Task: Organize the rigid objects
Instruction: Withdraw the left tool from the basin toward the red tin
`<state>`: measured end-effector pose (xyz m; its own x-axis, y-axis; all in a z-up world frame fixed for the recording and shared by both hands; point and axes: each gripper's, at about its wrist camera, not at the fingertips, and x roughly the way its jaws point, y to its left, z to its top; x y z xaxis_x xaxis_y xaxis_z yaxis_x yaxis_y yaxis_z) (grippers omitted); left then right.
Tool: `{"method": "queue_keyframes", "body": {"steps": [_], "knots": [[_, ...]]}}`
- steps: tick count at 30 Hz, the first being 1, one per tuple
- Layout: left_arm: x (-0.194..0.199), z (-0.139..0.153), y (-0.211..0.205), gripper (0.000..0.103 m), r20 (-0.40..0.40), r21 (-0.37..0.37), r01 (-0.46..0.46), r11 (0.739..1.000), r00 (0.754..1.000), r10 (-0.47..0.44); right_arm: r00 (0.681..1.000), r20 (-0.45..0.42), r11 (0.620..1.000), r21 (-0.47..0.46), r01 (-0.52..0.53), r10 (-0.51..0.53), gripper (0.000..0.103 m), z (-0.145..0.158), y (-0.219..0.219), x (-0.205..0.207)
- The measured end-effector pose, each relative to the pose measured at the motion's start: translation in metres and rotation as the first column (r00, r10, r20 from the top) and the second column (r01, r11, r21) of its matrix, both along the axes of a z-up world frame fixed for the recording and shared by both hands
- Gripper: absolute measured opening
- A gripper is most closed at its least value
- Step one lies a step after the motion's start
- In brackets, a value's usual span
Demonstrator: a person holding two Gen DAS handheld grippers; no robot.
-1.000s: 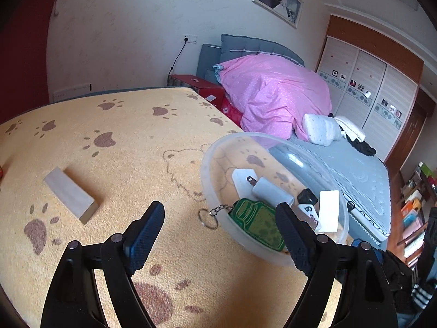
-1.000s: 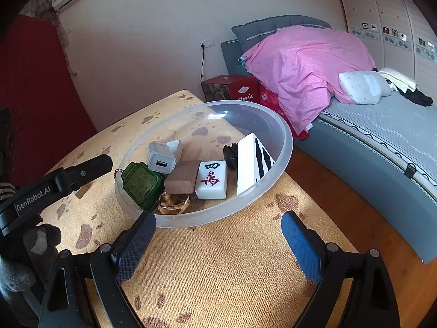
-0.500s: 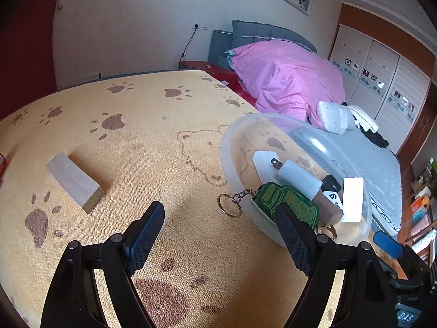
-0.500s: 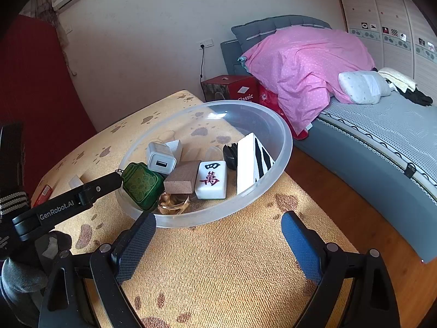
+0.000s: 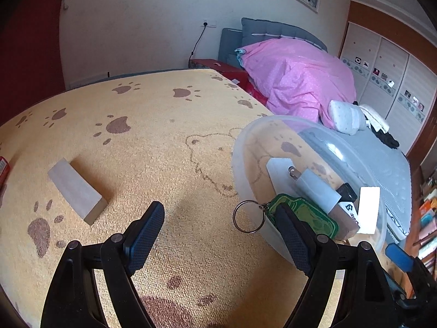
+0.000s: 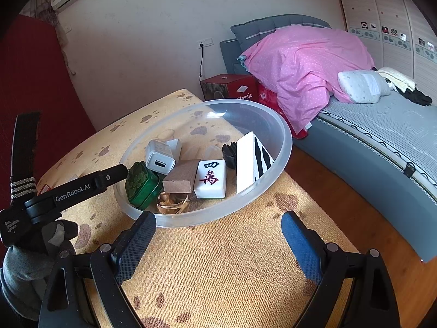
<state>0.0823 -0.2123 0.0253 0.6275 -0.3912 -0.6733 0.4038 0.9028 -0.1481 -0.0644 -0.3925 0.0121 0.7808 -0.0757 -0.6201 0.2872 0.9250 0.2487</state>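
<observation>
A yellow paw-print blanket (image 5: pixel 153 125) is covering the table. A clear plastic bowl (image 6: pixel 284 147) is sitting on it, holding a mahjong tile (image 6: pixel 210 179), charger (image 6: pixel 159 160) and green keychain (image 6: pixel 140 184). A pale wooden block (image 5: pixel 76 190) is lying well apart. The left gripper (image 5: pixel 222 235) and right gripper (image 6: pixel 218 243) are hovering open, holding nothing.

Both wrist views look down, close, sharing the clear bowl (image 5: pixel 240 147).
</observation>
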Motion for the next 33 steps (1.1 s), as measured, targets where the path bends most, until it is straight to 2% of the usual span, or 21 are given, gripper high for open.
{"method": "queue_keyframes", "body": {"steps": [7,15,24,33], "knots": [[-0.002,0.009,0.02,0.084,0.01,-0.049,-0.03,0.998,0.999,0.031,1.0,0.0,1.0,-0.019,0.018,-0.018,0.096,0.0,0.002,-0.002],[-0.003,0.014,0.046,0.084,0.015,-0.07,-0.046,0.996,0.999,0.047,0.999,0.008,0.997,-0.064,0.037,-0.037,0.096,0.005,0.011,-0.007],[-0.004,0.015,0.081,0.084,0.014,-0.065,-0.085,0.994,0.996,0.086,1.0,0.004,0.996,-0.091,0.026,-0.025,0.096,0.009,0.023,-0.005],[0.001,0.013,0.135,0.084,0.015,-0.044,-0.178,0.983,0.984,0.178,0.999,0.014,0.994,-0.094,-0.047,0.048,0.096,0.017,0.052,-0.002]]}}
